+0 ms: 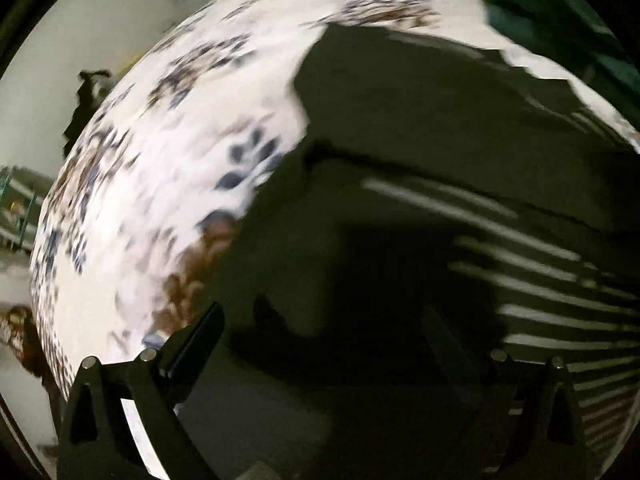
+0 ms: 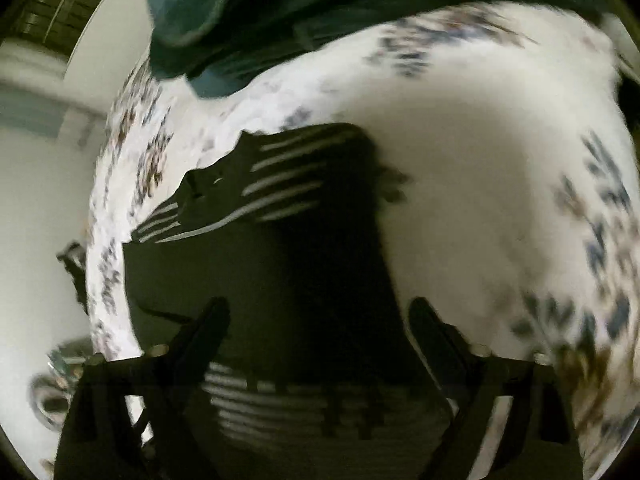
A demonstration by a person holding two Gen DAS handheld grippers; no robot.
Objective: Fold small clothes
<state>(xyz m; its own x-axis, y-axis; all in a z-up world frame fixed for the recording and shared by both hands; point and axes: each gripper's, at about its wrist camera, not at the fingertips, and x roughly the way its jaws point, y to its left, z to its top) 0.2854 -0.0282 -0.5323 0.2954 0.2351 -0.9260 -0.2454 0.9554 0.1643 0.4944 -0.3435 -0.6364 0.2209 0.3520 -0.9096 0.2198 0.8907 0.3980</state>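
Dark fabric with thin white stripes — a small garment (image 1: 420, 208) — lies spread on a white cloth printed with blue and brown flowers (image 1: 168, 184), and both grippers hang over it pointing steeply down. The left gripper (image 1: 320, 328) has its two black fingers (image 1: 196, 340) spread wide, one over the edge where the dark cloth meets the floral print, the other over the striped part; nothing sits between them and they grip nothing. The right gripper (image 2: 320, 320) also stands open with its fingers (image 2: 208, 328) apart above the dark garment (image 2: 256, 248), empty, though whether the tips touch the fabric is lost in blur and shadow.

Each camera adds something. The left wrist view shows the garment filling most of its frame, stripes bunched to the right, a dark green piece of cloth (image 1: 560, 12) at the top right corner and a blurred dark shape (image 1: 86, 104) off the left edge of the floral cloth. The right wrist view takes in the garment's outline more fully — stripes at its far end and again close under the gripper — with the green cloth (image 2: 280, 12) heaped across the top and a wide bare stretch of the floral cloth (image 2: 480, 184) to the right.
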